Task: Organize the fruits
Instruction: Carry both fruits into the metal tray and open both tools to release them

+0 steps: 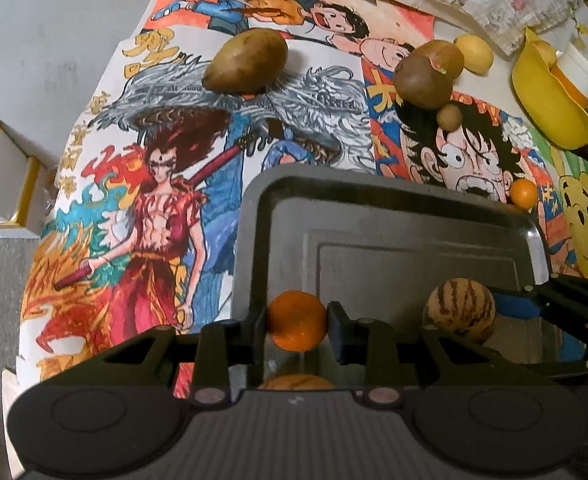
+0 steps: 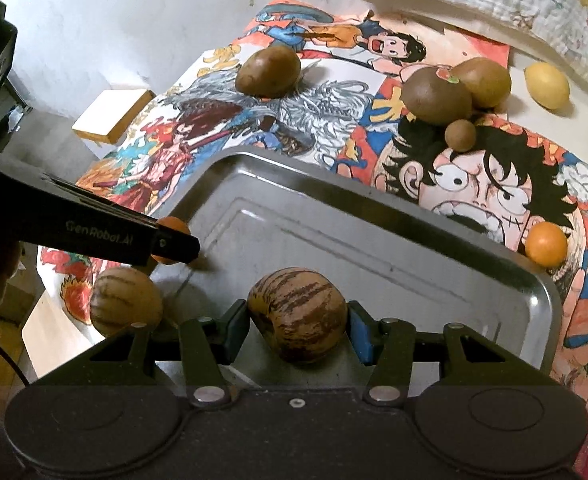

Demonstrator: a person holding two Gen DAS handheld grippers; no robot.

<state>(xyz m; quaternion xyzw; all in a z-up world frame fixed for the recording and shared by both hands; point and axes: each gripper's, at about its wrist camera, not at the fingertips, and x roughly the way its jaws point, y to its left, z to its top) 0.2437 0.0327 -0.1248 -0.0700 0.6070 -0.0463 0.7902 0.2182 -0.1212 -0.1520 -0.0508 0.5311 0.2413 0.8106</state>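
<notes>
1. Left gripper (image 1: 297, 326): closed on a small orange (image 1: 297, 326), pads pressing its widest sides, held over the left edge of the metal tray (image 1: 374, 208). Judged light, firm-skinned, slightly yielding; round, so a hold across the middle suits it.
2. Right gripper (image 2: 298, 326): clamped around a striped melon-like fruit (image 2: 298, 314) over the tray's near part. Likely heavier, smooth, prone to roll; wide sides are the sensible hold.
3. A second striped fruit (image 2: 126, 300) sits just outside the tray's left rim; brown fruits (image 2: 438, 94) wait on the surface beyond.
</notes>
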